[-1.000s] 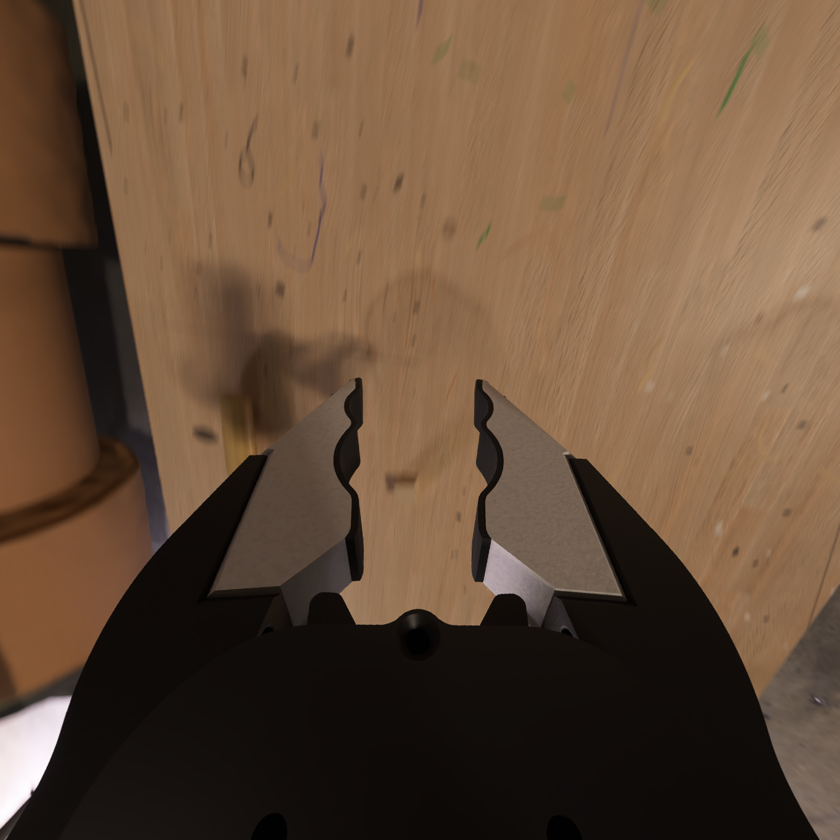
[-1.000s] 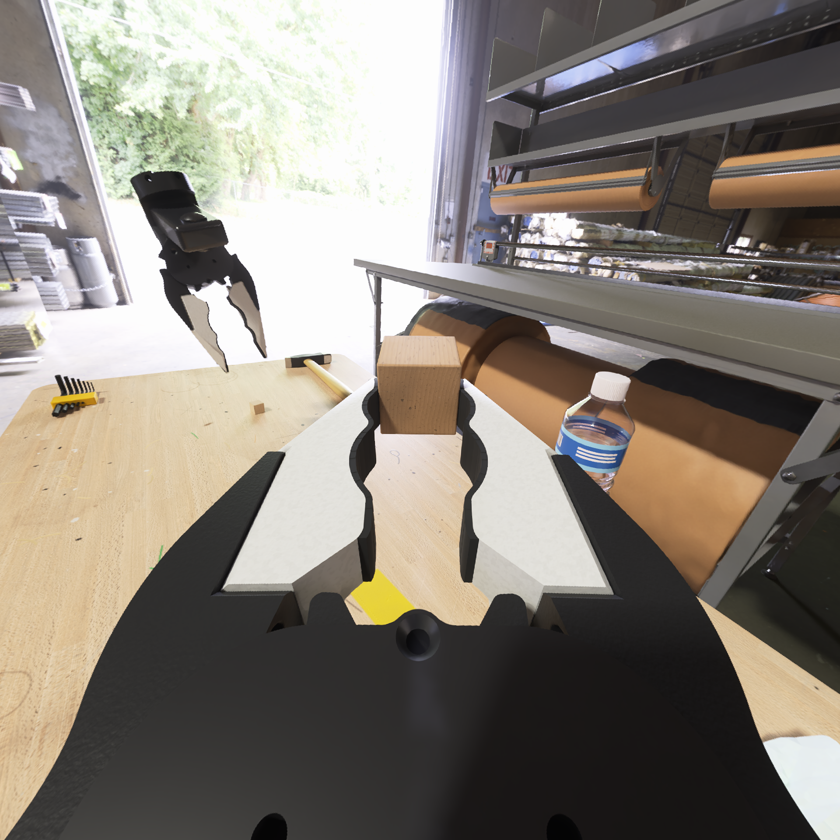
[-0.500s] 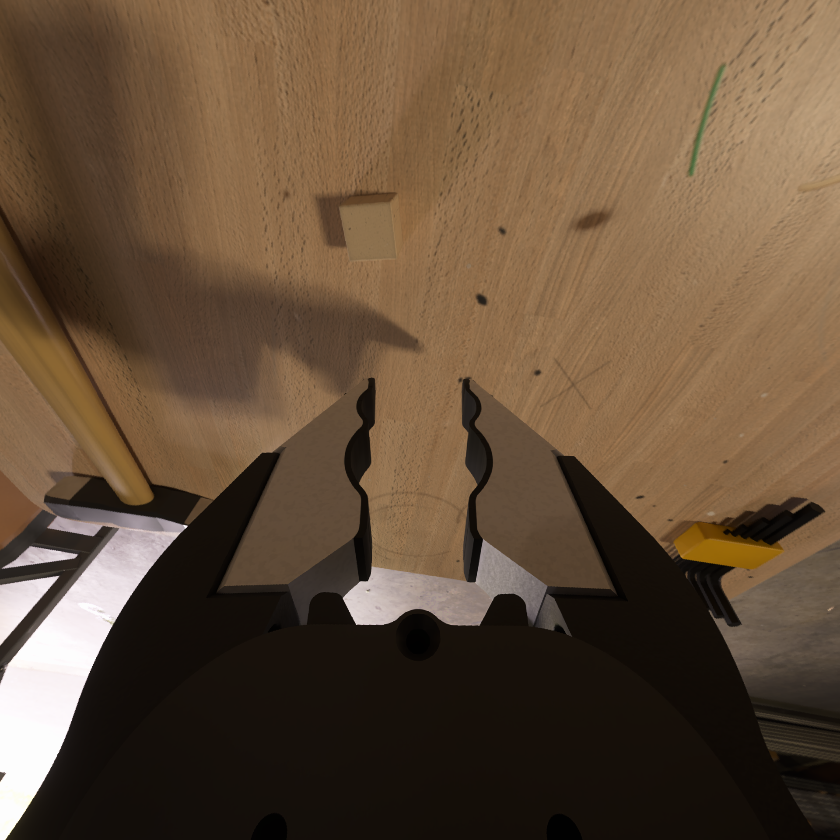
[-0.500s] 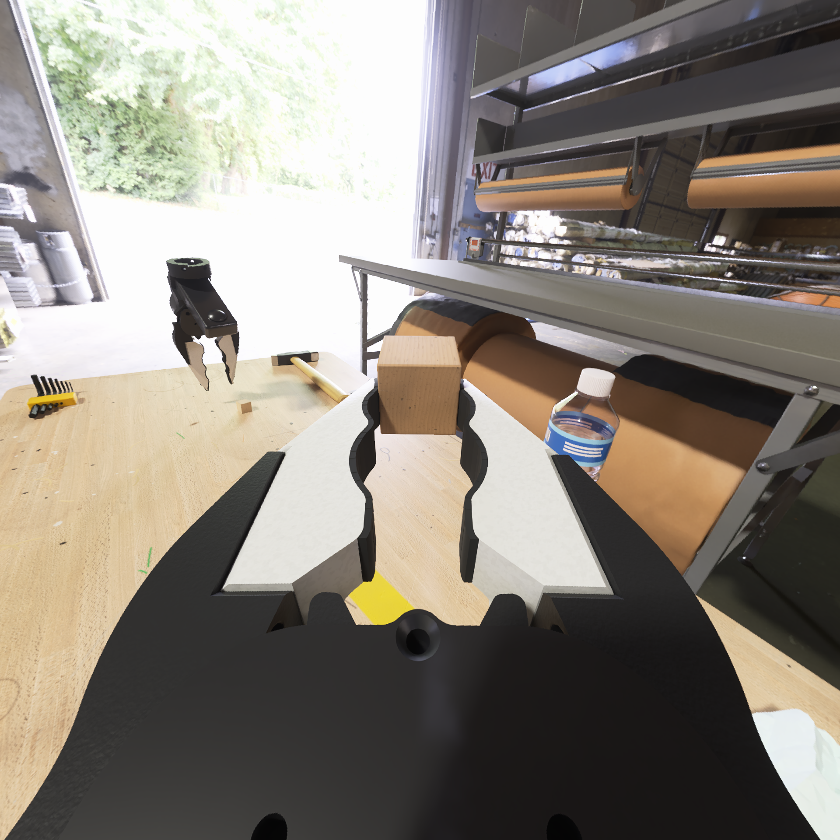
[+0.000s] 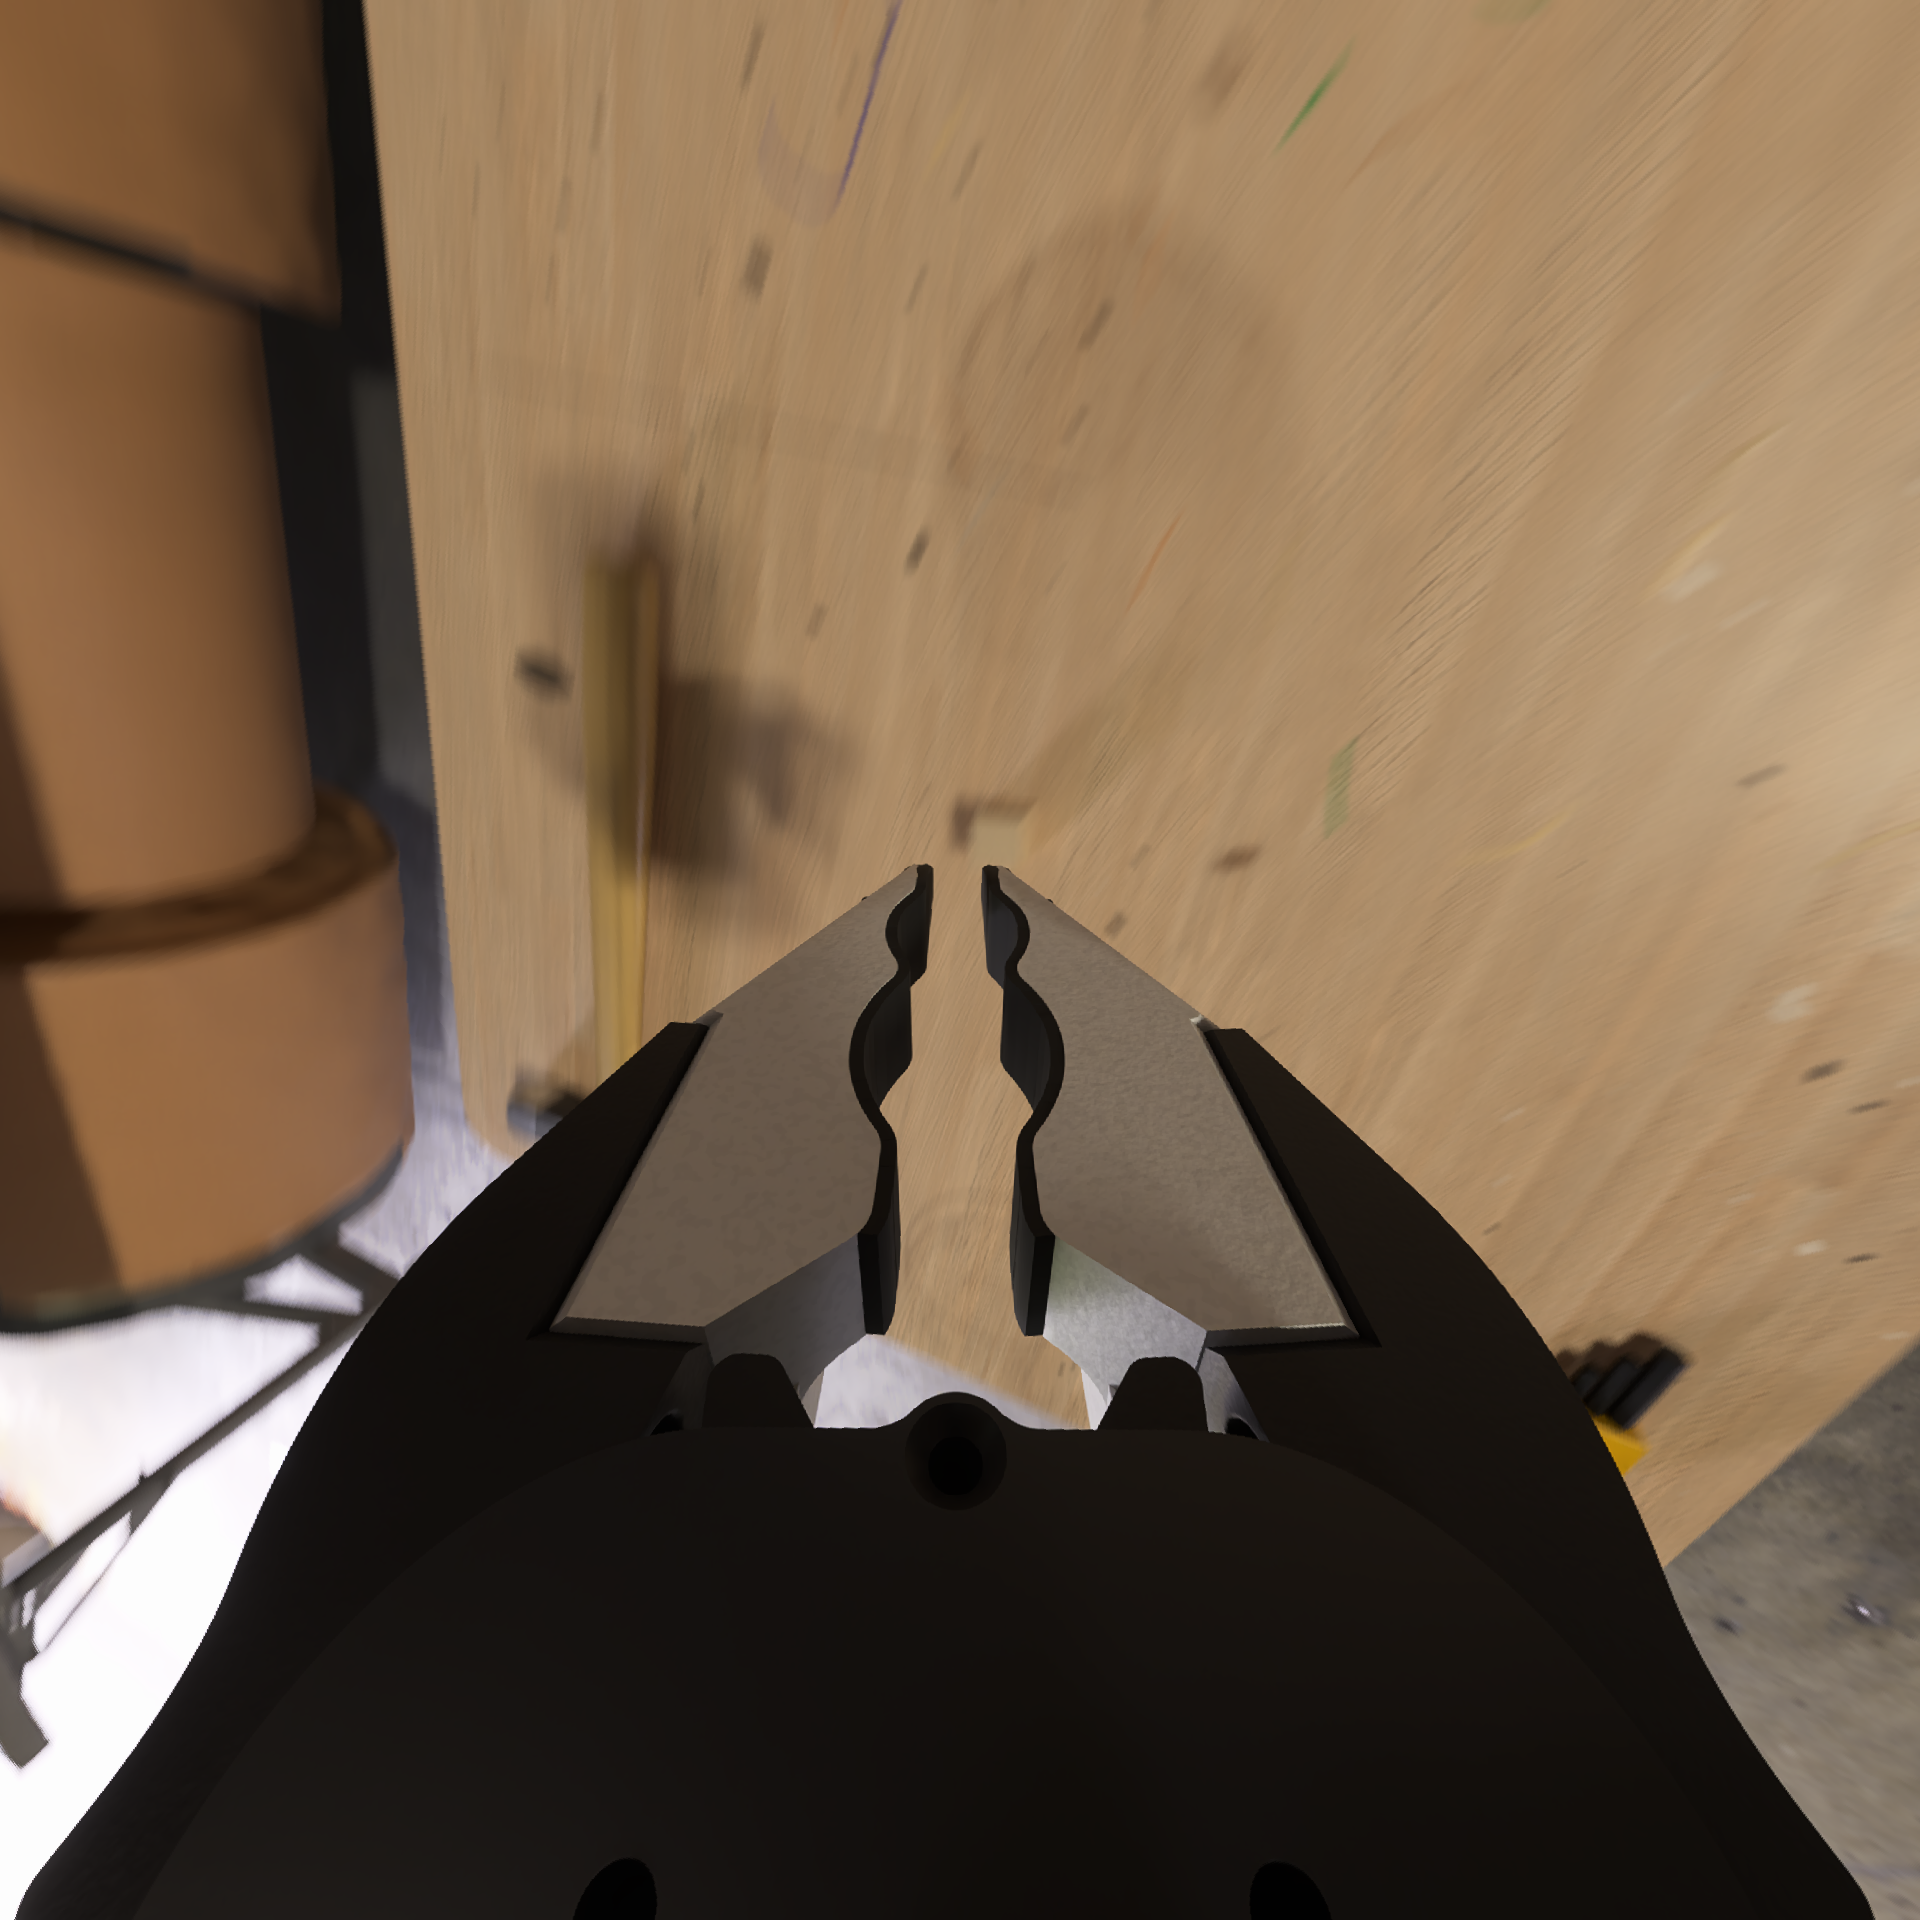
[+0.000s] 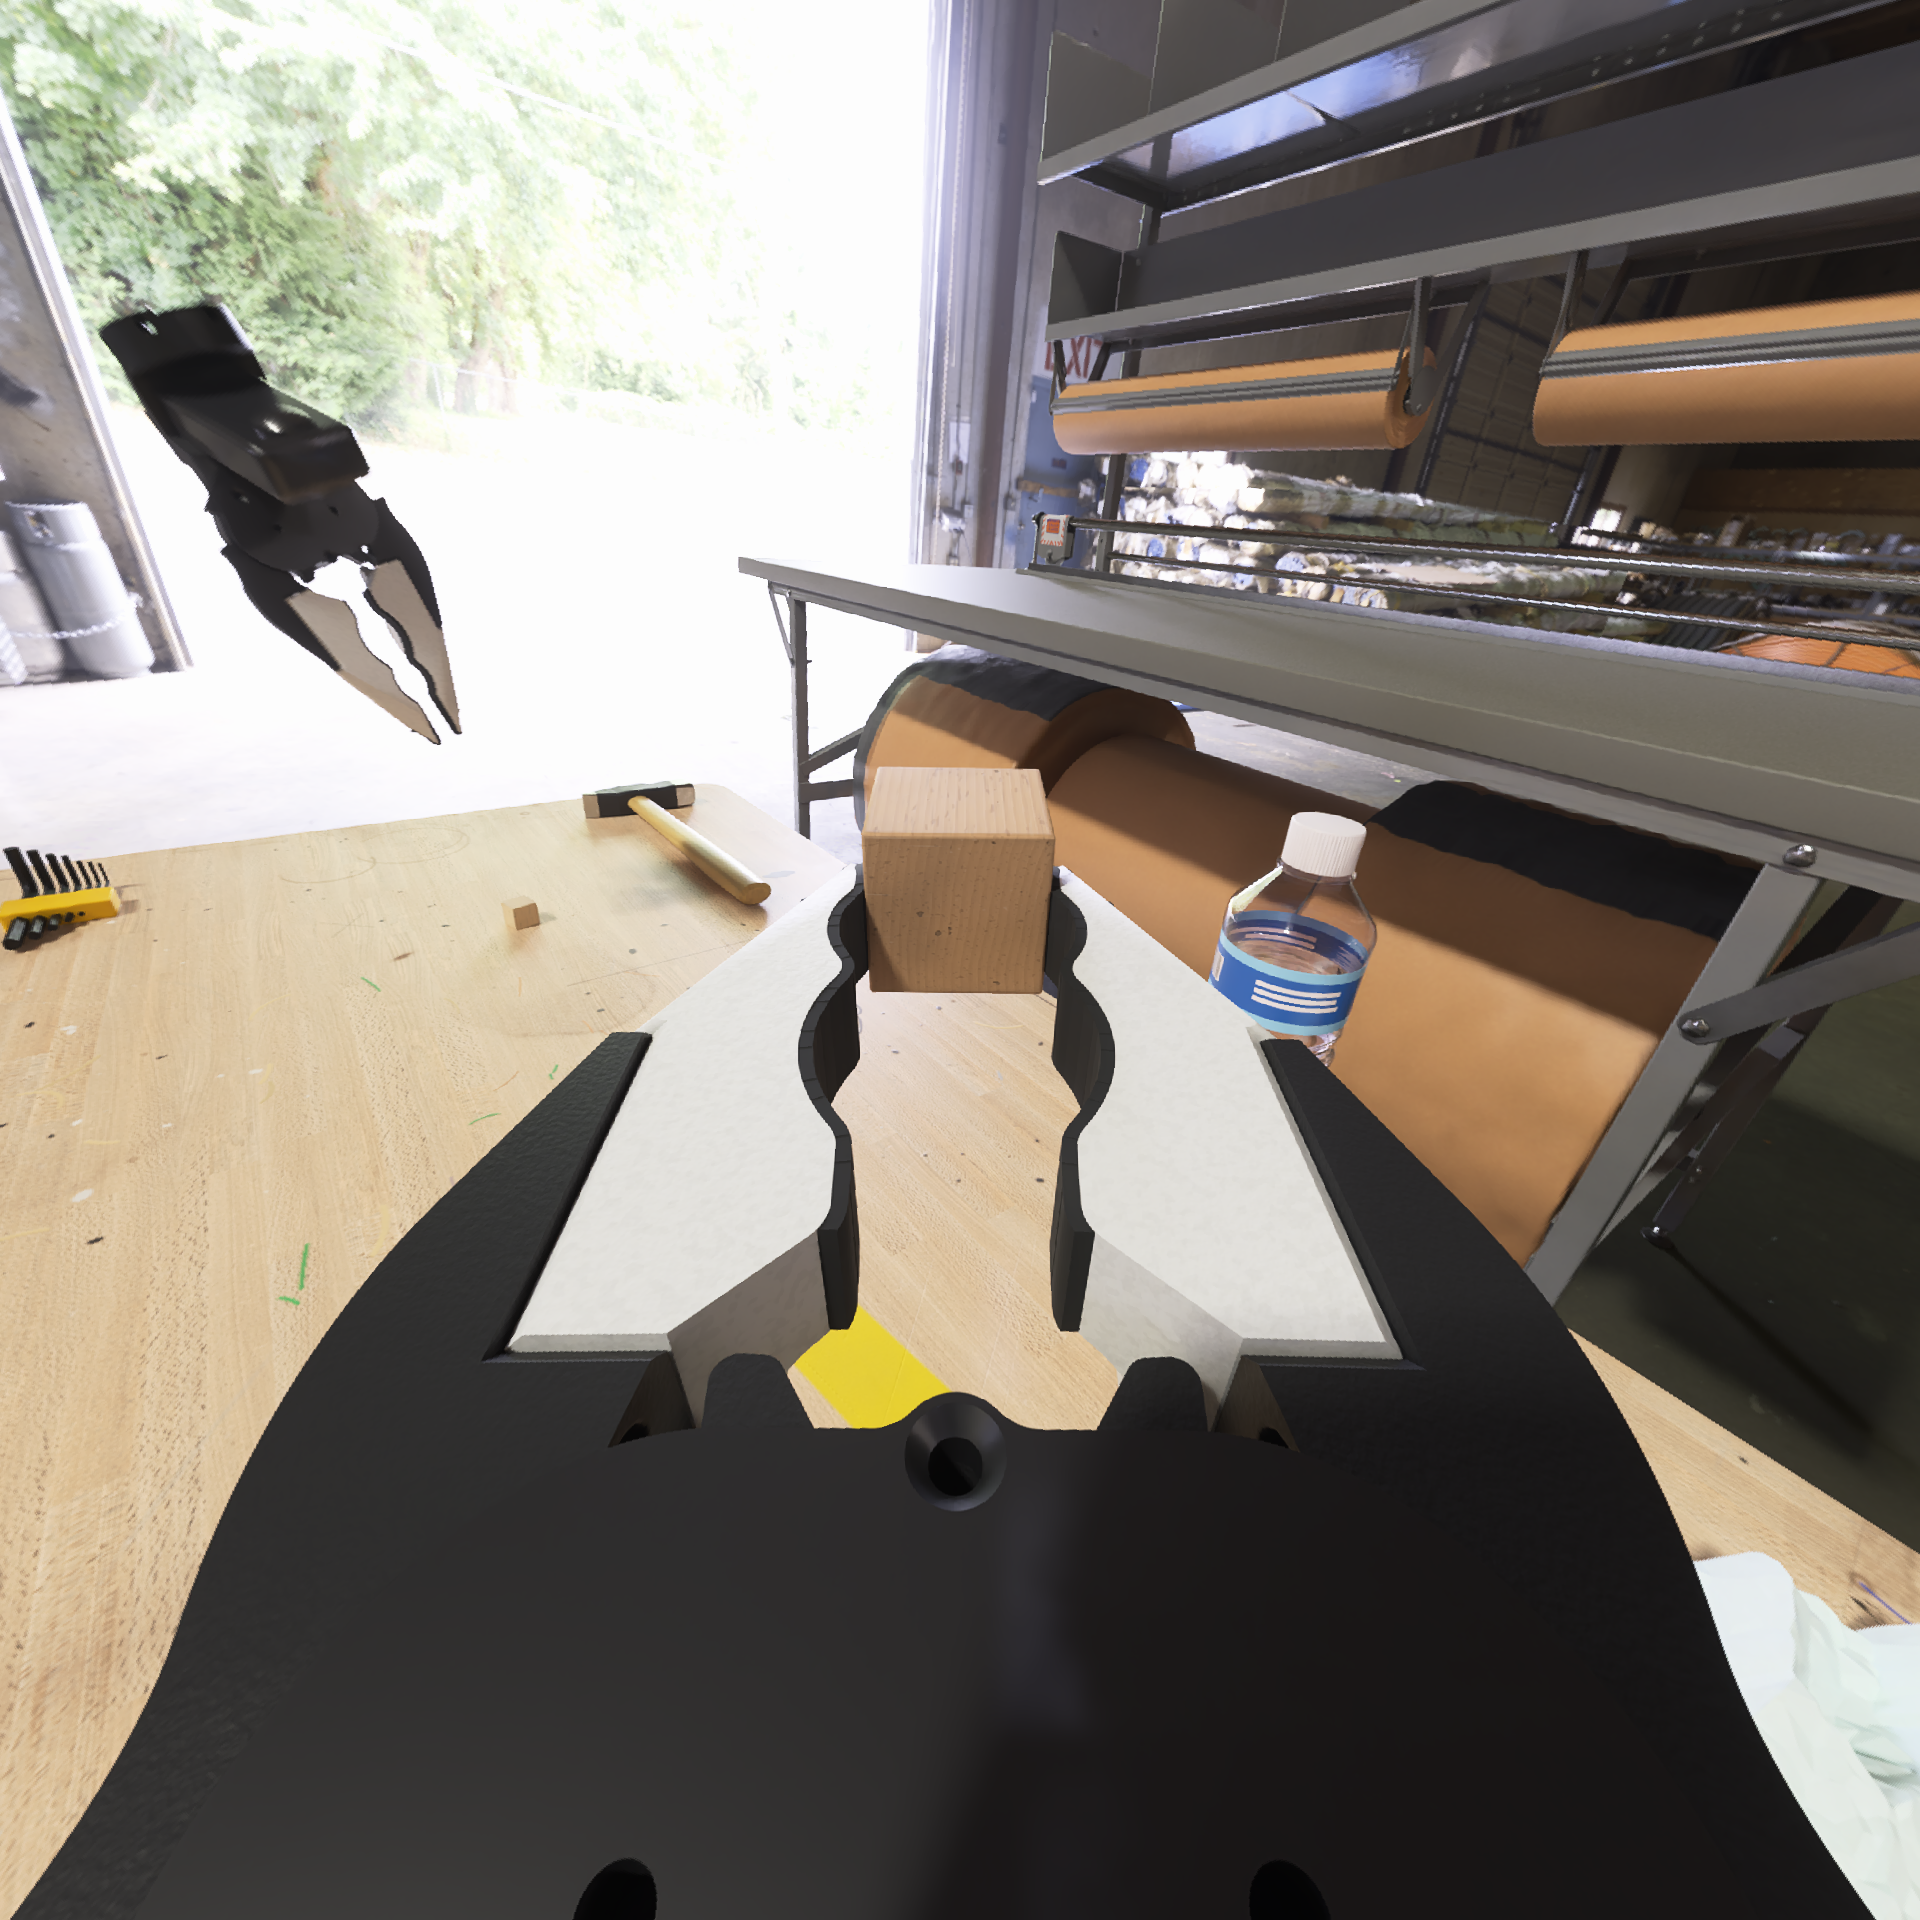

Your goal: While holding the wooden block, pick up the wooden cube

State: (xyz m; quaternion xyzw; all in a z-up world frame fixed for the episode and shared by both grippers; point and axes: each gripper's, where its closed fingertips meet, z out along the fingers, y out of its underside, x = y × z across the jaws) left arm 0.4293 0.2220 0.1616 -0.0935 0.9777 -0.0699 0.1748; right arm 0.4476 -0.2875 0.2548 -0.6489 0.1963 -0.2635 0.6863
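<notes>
Spanning both views, the wooden desk (image 6: 260,1091) carries a hammer (image 6: 681,831), a water bottle (image 6: 1294,935) and the small wooden cube (image 6: 521,913), which sits beside the hammer's handle. The right gripper (image 6: 956,914) is clamped on the wooden block (image 6: 956,883) above the desk. The left gripper (image 5: 957,873) hangs over the desk, well above the cube, with its 2 fingers nearly together and nothing between them.

Open bare workbench (image 6: 260,1091) all round the small wooden cube (image 6: 521,913); nearest obstacle the hammer (image 6: 686,836), well apart to its right. Hex key set (image 6: 52,899) far off at left edge. Water bottle (image 6: 1294,935) at right edge, just beside right gripper (image 6: 956,935) clamping wooden block (image 6: 956,883). Left gripper (image 6: 421,717) high above bench, jaws nearly closed, clear air beneath.
</notes>
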